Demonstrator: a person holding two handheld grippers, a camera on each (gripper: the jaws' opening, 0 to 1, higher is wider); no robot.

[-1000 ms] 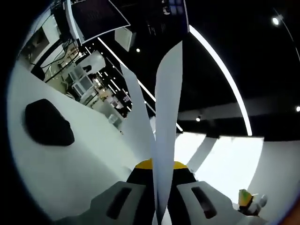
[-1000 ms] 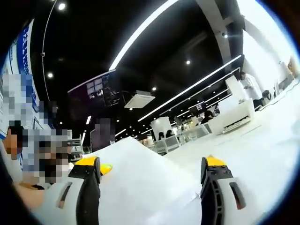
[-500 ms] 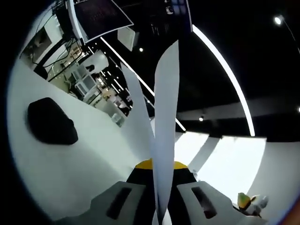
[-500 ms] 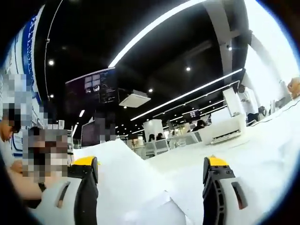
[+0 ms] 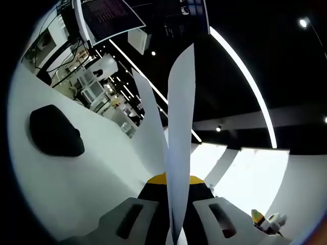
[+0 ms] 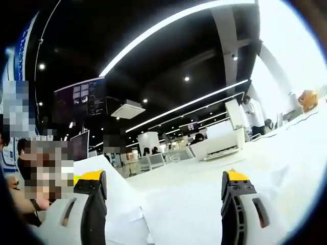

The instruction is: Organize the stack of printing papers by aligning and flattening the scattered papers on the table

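Observation:
In the left gripper view my left gripper (image 5: pixel 171 206) is shut on a few white printing papers (image 5: pixel 180 122), seen edge-on and rising up the middle of the view, with one sheet curling off to the left. The yellow-tipped right gripper (image 5: pixel 261 219) peeks in at the lower right. In the right gripper view my right gripper (image 6: pixel 163 204) is open, its two fingers wide apart. Between and below them lie white papers (image 6: pixel 179 214) on the white table (image 6: pixel 286 163). One sheet (image 6: pixel 110 184) lifts up by the left finger (image 6: pixel 94 201).
A black rounded object (image 5: pixel 53 131) rests on the white table at the left of the left gripper view. Desks, screens and people stand far behind. An orange thing (image 6: pixel 308 99) sits at the table's far right; a person is close at the left (image 6: pixel 30 178).
In the right gripper view the raised sheet has sunk and slid left, and the view has swung. In the left gripper view the held papers stay put; the right gripper has shifted slightly left.

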